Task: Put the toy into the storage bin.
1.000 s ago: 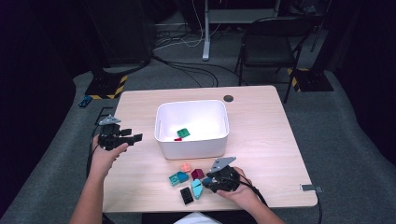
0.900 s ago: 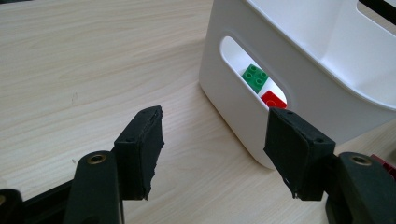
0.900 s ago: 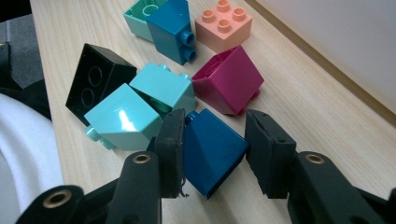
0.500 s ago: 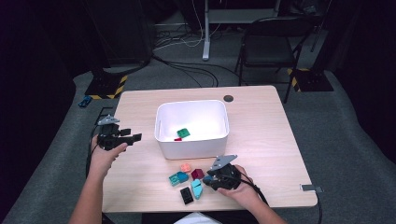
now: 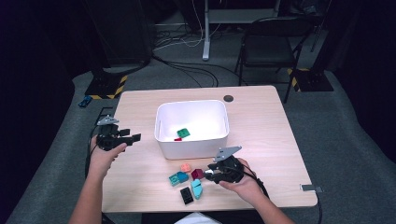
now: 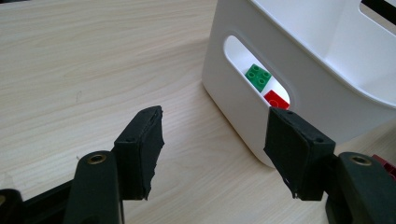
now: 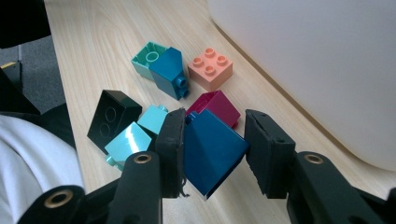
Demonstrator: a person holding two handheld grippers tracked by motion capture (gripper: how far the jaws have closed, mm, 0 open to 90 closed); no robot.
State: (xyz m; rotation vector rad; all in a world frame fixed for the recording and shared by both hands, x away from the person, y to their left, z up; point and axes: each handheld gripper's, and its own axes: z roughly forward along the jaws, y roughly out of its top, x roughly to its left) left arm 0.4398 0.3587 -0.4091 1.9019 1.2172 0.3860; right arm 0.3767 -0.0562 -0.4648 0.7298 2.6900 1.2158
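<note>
My right gripper (image 5: 211, 175) (image 7: 212, 156) is low over the table's front, shut on a dark blue sloped brick (image 7: 210, 144) that sits tilted between its pads. Just beyond it lie a maroon brick (image 7: 215, 106) (image 5: 197, 174), a salmon brick (image 7: 210, 70) (image 5: 186, 167), a teal and blue pair (image 7: 161, 67) (image 5: 176, 178), a cyan brick (image 7: 133, 137) (image 5: 196, 188) and a black brick (image 7: 112, 116) (image 5: 187, 195). My left gripper (image 5: 135, 137) (image 6: 215, 154) is open beside the left wall of the white bin (image 5: 191, 103) (image 6: 243, 116). A green brick (image 5: 183, 133) (image 6: 258, 76) and a red brick (image 5: 178, 138) (image 6: 276, 100) lie inside the bin.
The bin's front wall (image 7: 327, 70) rises close on the right of the loose bricks. A dark round disc (image 5: 228, 98) sits at the table's far edge. A chair (image 5: 271, 46) and cables stand on the floor behind the table.
</note>
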